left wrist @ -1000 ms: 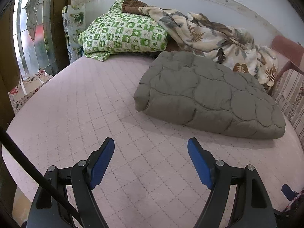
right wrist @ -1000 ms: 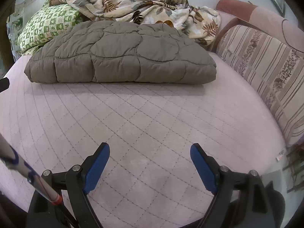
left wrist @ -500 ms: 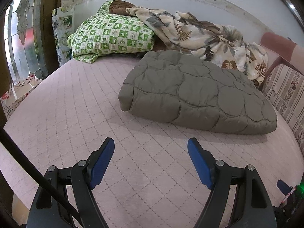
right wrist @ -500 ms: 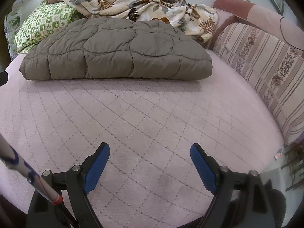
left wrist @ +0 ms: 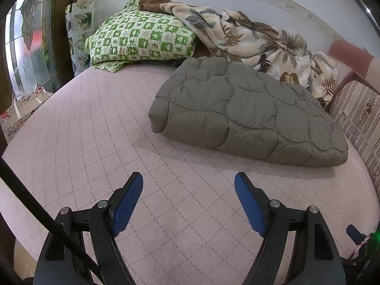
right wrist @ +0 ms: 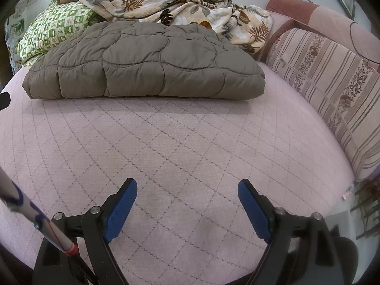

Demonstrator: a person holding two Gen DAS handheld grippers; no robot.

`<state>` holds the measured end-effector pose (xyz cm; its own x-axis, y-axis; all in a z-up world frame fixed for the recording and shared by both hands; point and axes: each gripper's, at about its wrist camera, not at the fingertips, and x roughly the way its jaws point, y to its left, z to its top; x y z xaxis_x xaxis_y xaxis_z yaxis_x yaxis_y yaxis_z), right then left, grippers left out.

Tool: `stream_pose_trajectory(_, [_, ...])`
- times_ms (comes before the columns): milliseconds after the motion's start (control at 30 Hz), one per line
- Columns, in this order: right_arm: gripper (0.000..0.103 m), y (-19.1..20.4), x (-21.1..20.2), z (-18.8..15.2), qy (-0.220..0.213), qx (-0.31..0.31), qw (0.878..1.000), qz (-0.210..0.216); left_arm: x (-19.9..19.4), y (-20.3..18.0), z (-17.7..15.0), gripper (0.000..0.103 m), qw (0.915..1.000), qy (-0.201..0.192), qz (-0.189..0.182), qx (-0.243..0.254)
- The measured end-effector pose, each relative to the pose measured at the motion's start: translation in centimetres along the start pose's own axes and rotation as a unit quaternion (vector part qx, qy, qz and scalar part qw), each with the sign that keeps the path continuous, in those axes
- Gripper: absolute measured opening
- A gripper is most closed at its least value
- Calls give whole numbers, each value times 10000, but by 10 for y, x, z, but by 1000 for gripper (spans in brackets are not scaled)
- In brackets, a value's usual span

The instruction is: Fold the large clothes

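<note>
Pink quilted bedding (left wrist: 99,128) covered the bed that filled the left wrist view, with a pale wall and a patterned border behind it. A folded grey quilted comforter (left wrist: 249,114) was seen lying on the far right half of the bed. Behind it a green checked pillow (left wrist: 142,40) was propped toward the wall, and a crumpled leaf-print blanket (left wrist: 256,40) was heaped beside the pillow and just behind the comforter. A stained-glass window (left wrist: 26,35) was visible at the far left. The left tool (left wrist: 188,198) was held above the bare bedding, its blue pads (left wrist: 127,204) spread wide with nothing between them, well apart from the comforter.

From the right wrist view, the same grey comforter (right wrist: 147,64) was seen across the far side of the bed, its folded edge turned toward the camera. A striped, floral cushion (right wrist: 332,90) was set along the right edge of the bed. The right tool (right wrist: 187,201) was likewise held wide and empty over the pink bedding (right wrist: 180,140), near the front edge.
</note>
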<state>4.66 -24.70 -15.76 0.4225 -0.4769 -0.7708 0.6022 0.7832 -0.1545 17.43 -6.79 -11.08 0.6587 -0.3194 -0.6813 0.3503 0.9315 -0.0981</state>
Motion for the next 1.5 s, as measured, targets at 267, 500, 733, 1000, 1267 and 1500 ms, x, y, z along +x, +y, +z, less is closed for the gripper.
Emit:
stream_pose_trajectory(267, [90, -6, 3, 3, -9, 51, 10000, -5, 5, 2, 1, 78, 10000, 45, 50, 0])
stream_pose_trajectory(500, [90, -42, 21, 36, -59, 404, 9974, 599, 23, 31, 40, 78, 9996, -72, 175, -226])
stream_pose_trajectory(733, [95, -127, 74, 84, 97, 1744, 9752, 1360, 79, 88, 103, 78, 9934, 130, -166, -1127])
stream_pose_trajectory(1000, [98, -164, 147, 123, 241, 2632, 9421, 2066, 162, 89, 128, 78, 9761, 798, -1575, -1264])
stream_pose_trajectory(1267, [103, -152, 201, 149, 459, 2943, 9166, 2668, 217, 80, 114, 89, 9395, 1474, -2453, -1883])
stream_pose_trajectory(1500, [76, -156, 211, 157, 568, 3345, 8957, 2872, 175, 54, 120, 56, 9595, 1306, -2014, -1477])
